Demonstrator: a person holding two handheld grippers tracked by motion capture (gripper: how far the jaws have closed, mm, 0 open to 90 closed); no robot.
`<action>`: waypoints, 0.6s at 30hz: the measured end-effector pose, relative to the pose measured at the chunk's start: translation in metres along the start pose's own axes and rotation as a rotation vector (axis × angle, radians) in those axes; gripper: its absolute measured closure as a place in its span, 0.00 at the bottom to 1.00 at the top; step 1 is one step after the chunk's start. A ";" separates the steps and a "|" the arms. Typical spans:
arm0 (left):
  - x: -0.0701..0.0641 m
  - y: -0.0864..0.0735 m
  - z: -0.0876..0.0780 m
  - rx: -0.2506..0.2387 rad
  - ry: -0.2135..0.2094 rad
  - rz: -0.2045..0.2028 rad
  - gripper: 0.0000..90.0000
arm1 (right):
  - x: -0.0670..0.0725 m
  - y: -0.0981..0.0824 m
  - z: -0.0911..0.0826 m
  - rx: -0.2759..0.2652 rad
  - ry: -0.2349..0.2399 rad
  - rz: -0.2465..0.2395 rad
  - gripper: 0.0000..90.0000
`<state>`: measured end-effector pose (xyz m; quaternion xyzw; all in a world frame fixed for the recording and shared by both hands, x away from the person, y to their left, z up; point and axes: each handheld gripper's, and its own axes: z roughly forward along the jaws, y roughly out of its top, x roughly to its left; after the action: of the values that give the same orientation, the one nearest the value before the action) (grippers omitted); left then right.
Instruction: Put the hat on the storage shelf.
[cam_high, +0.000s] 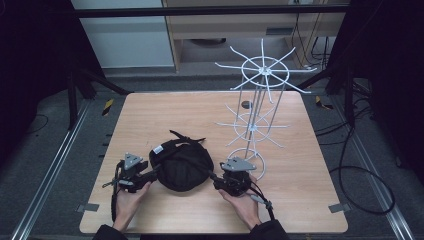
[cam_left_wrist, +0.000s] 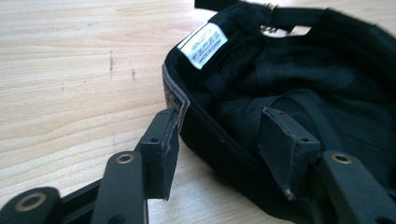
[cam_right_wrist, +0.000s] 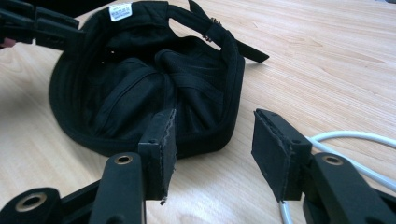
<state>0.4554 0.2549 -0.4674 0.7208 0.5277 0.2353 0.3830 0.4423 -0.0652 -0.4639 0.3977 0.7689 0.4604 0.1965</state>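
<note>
Cap (cam_high: 182, 166) lies upside down on bench (cam_high: 150, 115). Left claw (cam_left_wrist: 224, 140) gapes astride its rim; right claw (cam_right_wrist: 212, 149) gapes just short. I advance right, then clench both together.

Cap (cam_high: 182, 167) lies upside down on the table (cam_high: 150, 115), near the front edge, a bit left of centre. Wire rack (cam_high: 257, 107) stands on the table behind and right of the cap, its base ring just beside the right gripper (cam_high: 218, 181). Left gripper (cam_high: 150, 175) sits at the cap's left rim, one jaw outside, one inside the cap; rim lies between them, contact probably but unclear. Right gripper sits at the cap's right edge, jaws apart, cap rim ahead of them. A small disc (cam_high: 246, 104) lies on the table behind the rack.
</note>
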 end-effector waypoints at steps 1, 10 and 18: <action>0.001 0.000 0.001 0.005 -0.002 -0.006 0.54 | 0.000 0.000 0.002 0.002 0.002 0.004 0.55; 0.001 -0.002 0.004 0.027 -0.011 -0.019 0.61 | 0.001 0.002 0.023 0.027 -0.045 0.041 0.57; 0.001 -0.005 0.005 0.040 -0.014 -0.040 0.69 | 0.003 -0.001 0.039 0.068 -0.046 0.055 0.62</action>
<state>0.4566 0.2548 -0.4740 0.7192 0.5438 0.2122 0.3769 0.4660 -0.0414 -0.4845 0.4359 0.7682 0.4297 0.1877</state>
